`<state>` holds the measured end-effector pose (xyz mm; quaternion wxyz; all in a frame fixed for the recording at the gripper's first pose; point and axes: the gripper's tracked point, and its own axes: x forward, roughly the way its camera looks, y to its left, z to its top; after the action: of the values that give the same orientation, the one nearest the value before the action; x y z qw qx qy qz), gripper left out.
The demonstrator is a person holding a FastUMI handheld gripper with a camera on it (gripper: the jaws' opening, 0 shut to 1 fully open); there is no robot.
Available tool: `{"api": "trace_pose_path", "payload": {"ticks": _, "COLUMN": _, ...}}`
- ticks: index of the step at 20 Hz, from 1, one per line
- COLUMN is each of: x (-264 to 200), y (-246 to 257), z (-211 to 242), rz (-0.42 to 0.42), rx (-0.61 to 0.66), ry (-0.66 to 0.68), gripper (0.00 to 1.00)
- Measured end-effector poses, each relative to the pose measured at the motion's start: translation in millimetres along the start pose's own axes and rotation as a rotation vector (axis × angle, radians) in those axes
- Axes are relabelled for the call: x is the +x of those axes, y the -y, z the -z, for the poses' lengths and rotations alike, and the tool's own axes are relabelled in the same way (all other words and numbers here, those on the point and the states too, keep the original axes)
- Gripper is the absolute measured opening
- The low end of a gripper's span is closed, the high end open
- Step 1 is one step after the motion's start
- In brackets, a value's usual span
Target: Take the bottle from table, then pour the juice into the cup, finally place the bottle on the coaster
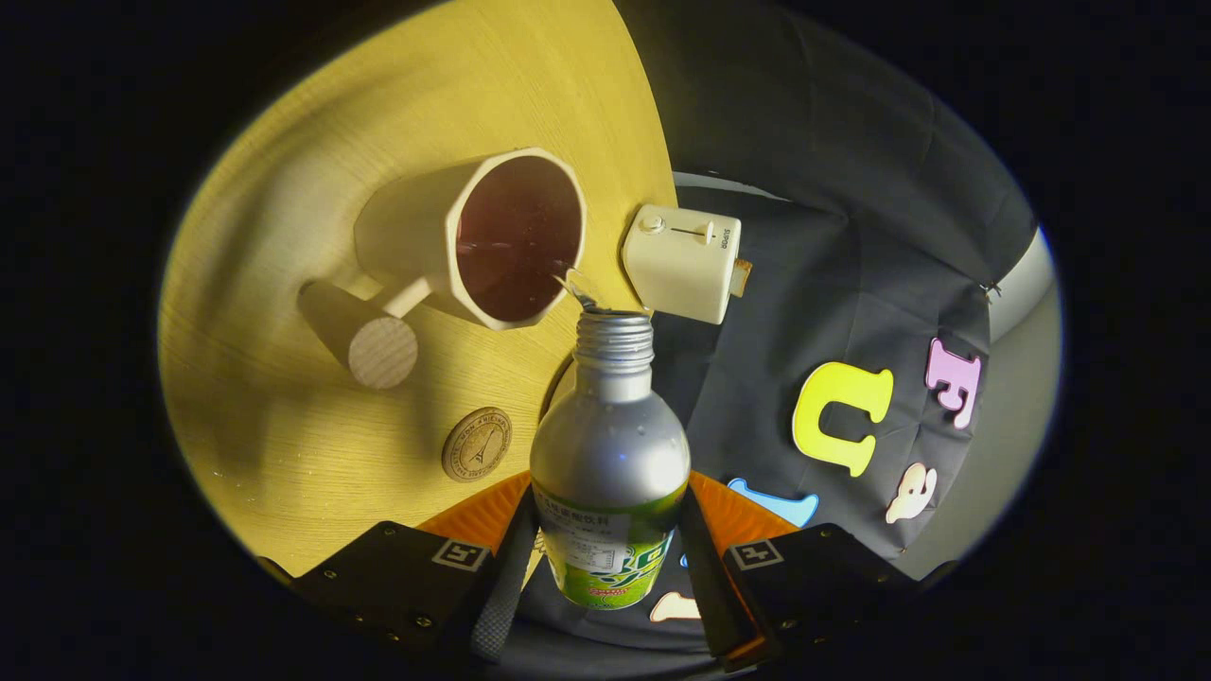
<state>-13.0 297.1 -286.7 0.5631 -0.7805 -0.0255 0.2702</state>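
Observation:
My gripper [605, 544] is shut on a silver bottle [610, 445] with a green label, held between both fingers with its open threaded neck pointing forward. The view is rolled sideways, so the bottle is tipped over. A thin stream of liquid [574, 284] leaves its mouth and enters the cream faceted cup [473, 236], which stands on the yellow wooden table [284, 397] just beyond the neck. The cup's inside looks dark and its wooden handle [378, 345] sticks out toward me. A small round cork coaster [477, 444] lies on the table beside the bottle's shoulder.
A small cream toaster-like box [683, 262] with a knob and slider stands at the table's edge, next to the cup's rim. The table's curved edge runs just past the bottle neck; beyond it hangs the booth's black cloth wall [833, 189].

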Motion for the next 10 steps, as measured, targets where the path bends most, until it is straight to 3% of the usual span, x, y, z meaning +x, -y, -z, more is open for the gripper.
{"api": "trace_pose_path", "payload": {"ticks": 10, "x": 4.8, "y": 12.8, "z": 0.4, "rz": 0.024, "rx": -0.039, "ry": 0.010, "gripper": 0.77}}
